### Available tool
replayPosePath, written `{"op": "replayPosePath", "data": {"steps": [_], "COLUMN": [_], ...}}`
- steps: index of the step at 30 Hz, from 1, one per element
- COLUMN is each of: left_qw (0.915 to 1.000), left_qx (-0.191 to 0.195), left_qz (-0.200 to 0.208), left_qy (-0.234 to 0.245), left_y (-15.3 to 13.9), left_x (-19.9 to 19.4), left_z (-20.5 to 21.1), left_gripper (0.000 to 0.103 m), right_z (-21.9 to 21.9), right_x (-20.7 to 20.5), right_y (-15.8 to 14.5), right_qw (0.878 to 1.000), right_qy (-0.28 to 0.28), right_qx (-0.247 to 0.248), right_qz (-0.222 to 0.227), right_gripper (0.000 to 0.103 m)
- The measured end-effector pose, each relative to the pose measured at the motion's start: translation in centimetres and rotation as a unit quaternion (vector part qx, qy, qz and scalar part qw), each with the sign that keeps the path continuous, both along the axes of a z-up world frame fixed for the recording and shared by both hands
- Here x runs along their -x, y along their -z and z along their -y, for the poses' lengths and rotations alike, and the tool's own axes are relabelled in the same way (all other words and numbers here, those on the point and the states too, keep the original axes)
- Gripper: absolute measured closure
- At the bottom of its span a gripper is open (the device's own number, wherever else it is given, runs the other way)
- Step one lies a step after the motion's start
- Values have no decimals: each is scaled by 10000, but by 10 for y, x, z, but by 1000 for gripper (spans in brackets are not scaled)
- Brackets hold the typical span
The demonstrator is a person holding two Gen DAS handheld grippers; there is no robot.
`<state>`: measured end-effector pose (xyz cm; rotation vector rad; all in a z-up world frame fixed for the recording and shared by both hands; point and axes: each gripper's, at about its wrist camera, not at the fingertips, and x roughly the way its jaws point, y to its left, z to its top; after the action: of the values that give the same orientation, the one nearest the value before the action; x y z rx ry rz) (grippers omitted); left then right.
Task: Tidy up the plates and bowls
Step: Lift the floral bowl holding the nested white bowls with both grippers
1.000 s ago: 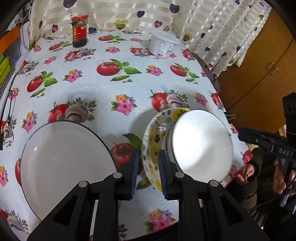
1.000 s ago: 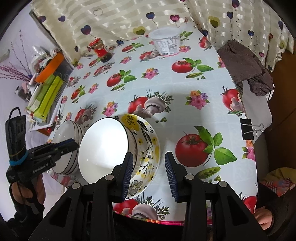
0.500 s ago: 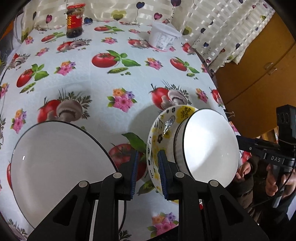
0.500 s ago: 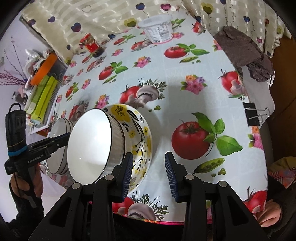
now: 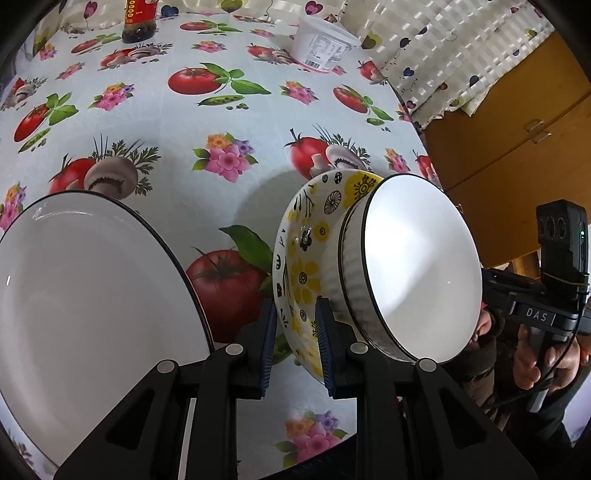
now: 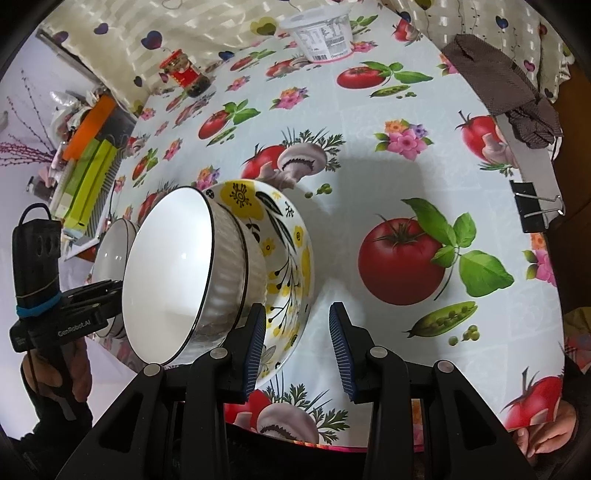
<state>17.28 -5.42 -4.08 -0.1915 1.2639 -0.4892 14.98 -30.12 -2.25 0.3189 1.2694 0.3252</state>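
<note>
A white ribbed bowl (image 5: pixel 417 266) with a black rim sits nested inside a yellow-flowered bowl (image 5: pixel 306 258), and the pair hangs tilted just above the tablecloth. My left gripper (image 5: pixel 295 314) is shut on the flowered bowl's rim. In the right wrist view the flowered bowl (image 6: pixel 288 236) has its rim between the jaws of my right gripper (image 6: pixel 296 310), close to the left pad. Tablecloth shows between the rim and the right pad. A wide white dish (image 5: pixel 92 295) with a black rim lies to the left of the left gripper.
A red-labelled jar (image 5: pixel 140 22) and a white tub (image 5: pixel 321 48) stand at the table's far side. A brown cloth (image 6: pixel 506 81) and a binder clip (image 6: pixel 532 210) mark the right edge. Green and orange boxes (image 6: pixel 88 177) sit off to the left. A wooden cabinet (image 5: pixel 517 129) stands beyond the edge.
Both grippers and the nested bowls have sunk towards the tablecloth, whose pattern now looks larger. The white dish fills more of the left wrist view. Neither gripper's jaws have moved.
</note>
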Motion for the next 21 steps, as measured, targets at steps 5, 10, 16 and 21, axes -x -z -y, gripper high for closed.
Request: {"op": "replayPosePath", "data": {"steps": [5,10,16,21], "left_qw": [10000,9999,10000,9998], "left_qx": [-60,-110,-30,-5], "left_qz": [54,96,79,110], "left_qy": [-53,-48,47,158], "left_y": [-1,-1,-1,-1], "left_x": [0,0,-2,-4], "left_z": [2,5,14,31], "left_gripper": [81,81,82,82], "right_z": [-2,-4,7,20], "right_x": [-1,-3,-3,-3], "right_y": [10,14,14,13], "right_qw": [10000,10000,10000,9997], "right_qy": [-21,-69,60,196], "right_qx": [-4,-37,19,130], "right_qz": [-73,-37,-12,10], "right_gripper": [70,88,93,93]}}
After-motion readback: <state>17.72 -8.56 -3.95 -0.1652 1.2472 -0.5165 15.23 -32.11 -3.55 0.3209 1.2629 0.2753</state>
